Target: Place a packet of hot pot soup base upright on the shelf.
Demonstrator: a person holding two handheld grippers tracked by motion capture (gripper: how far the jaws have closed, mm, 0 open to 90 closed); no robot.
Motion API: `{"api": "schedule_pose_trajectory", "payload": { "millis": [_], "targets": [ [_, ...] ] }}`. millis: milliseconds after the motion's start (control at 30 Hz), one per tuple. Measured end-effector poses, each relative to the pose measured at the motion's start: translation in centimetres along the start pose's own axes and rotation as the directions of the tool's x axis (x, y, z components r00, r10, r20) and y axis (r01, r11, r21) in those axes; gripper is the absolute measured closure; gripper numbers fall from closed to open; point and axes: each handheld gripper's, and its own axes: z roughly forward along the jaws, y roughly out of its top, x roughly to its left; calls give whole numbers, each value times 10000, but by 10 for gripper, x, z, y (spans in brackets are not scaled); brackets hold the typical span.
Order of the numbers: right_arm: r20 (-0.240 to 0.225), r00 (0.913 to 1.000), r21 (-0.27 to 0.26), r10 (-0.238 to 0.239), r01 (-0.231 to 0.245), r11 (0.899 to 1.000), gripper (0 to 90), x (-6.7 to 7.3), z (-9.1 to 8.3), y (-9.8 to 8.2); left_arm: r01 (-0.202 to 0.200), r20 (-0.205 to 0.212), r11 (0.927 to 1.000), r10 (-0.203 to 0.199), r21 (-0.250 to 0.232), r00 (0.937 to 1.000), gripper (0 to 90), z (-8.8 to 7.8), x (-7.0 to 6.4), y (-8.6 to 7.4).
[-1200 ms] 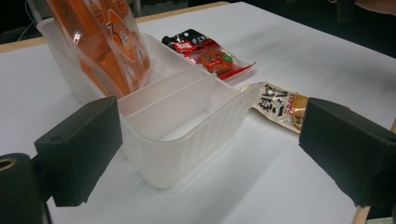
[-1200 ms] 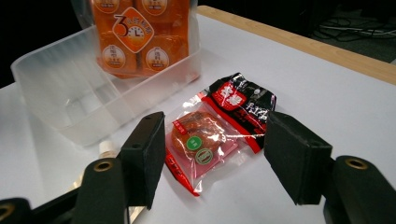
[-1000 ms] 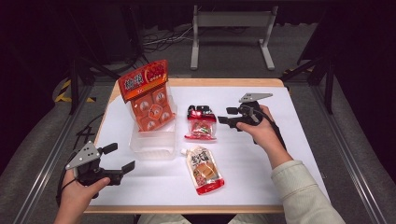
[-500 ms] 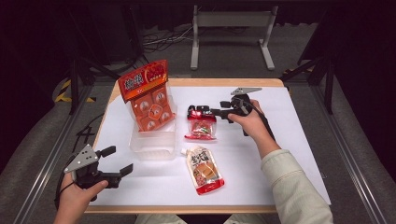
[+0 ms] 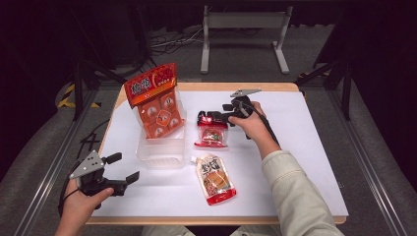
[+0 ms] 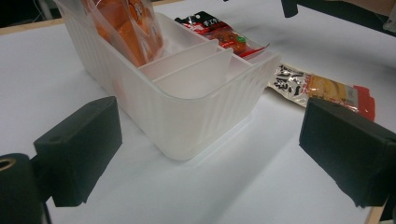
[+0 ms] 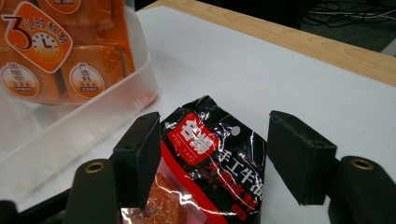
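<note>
The right tool (image 7: 212, 158) stands wide — jaws just opening — straddling the black-topped snack packet (image 7: 210, 154), pads not yet pressing.

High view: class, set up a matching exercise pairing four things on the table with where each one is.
Things:
1. orange pack
2. black-topped packet
3. spouted pouch
4. left gripper

Places:
A. lying flat near the table's front edge
B. between the right gripper's open jaws
C. standing in the clear bin
D. open, at the table's front left corner

Pairs: 1-C, 2-B, 3-A, 4-D
</note>
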Motion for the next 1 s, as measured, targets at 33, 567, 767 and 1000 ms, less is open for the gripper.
{"api": "schedule_pose_trajectory", "payload": {
  "millis": [33,567,767,1000],
  "targets": [
    [19,10000,32,-17,16,10000,357,1,2,0,54,24,10000,-54,-27,10000,67,1,1,0],
    [476,9985,450,257,-279,9986,297,-8,19,-9,333,-64,9994,-334,-79,9994,67,7,4,0],
    [607,9977,699,287,-329,9970,297,-11,26,-13,365,56,9993,-364,-81,9993,67,8,5,-1],
    [504,9976,1130,472,-526,9922,291,-14,34,-16,420,122,9989,-417,-195,9991,70,7,5,-2]
  ]
}}
